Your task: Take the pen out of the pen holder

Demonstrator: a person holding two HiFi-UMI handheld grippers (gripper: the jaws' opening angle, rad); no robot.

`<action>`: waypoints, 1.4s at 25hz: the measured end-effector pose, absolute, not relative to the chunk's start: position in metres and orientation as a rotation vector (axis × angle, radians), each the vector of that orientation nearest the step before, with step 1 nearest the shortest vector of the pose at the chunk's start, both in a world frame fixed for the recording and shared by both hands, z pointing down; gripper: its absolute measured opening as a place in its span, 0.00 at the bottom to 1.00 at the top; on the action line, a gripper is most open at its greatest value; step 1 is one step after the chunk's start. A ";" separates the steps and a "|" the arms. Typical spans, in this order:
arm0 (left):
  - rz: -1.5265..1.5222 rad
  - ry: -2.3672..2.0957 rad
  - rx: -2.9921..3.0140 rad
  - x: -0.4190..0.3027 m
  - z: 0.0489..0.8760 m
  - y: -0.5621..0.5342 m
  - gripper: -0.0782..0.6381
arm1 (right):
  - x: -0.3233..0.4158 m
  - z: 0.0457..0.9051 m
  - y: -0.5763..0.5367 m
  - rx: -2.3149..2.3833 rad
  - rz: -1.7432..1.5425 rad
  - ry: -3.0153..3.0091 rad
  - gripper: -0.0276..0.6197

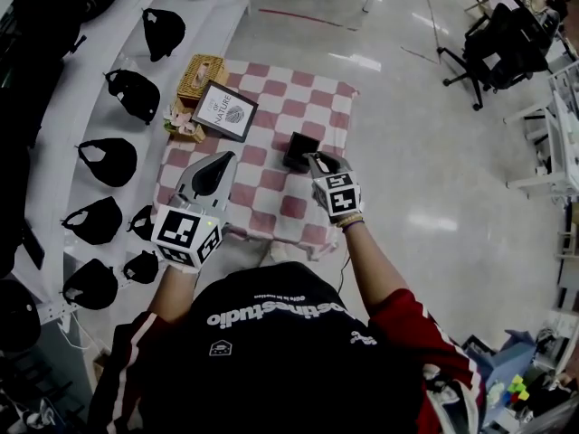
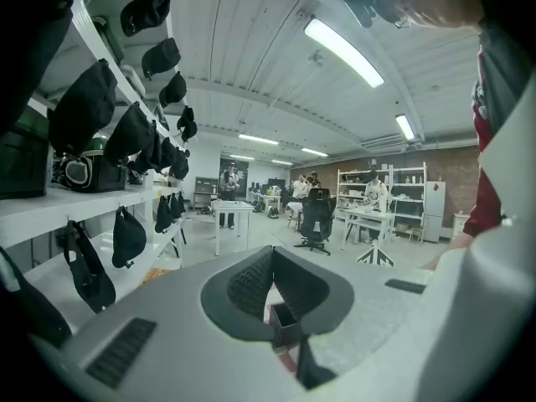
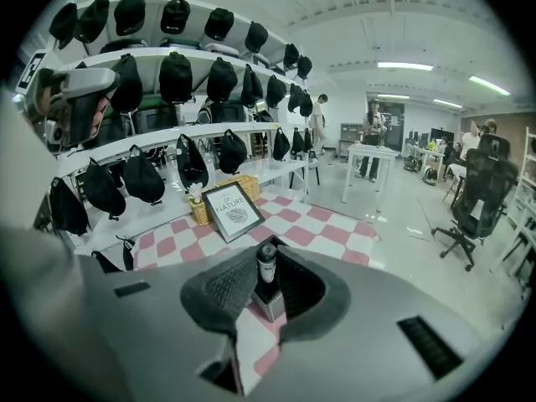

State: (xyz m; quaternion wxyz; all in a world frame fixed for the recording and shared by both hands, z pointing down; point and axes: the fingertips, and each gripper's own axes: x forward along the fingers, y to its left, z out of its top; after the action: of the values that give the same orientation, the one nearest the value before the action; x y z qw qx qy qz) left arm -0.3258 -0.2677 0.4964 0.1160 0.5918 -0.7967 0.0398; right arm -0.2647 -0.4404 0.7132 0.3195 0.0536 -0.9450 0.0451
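The right gripper has its fingers pinching the dark top of the pen, which stands upright in the black pen holder on the checked cloth covering the surface. The left gripper hovers over the cloth, apart from the holder, its fingers pressed together with nothing between them. A framed picture leans beside a woven basket at the cloth's far left corner.
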 end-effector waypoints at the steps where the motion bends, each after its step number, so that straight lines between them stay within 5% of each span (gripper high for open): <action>1: 0.118 -2.332 1.742 -0.325 0.494 -0.267 0.12 | -0.264 0.707 -0.440 0.145 0.110 -2.492 0.16; 35: 0.012 -2.254 2.043 -0.280 0.427 -0.237 0.12 | -0.159 0.538 -0.369 0.444 0.217 -2.685 0.16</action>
State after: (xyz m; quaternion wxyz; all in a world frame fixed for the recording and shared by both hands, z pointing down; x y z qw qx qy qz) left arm -0.2795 -0.2370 0.4268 0.0497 0.6706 -0.7401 0.0038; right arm -0.1591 -0.3686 0.5379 0.2045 0.1591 -0.9627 0.0780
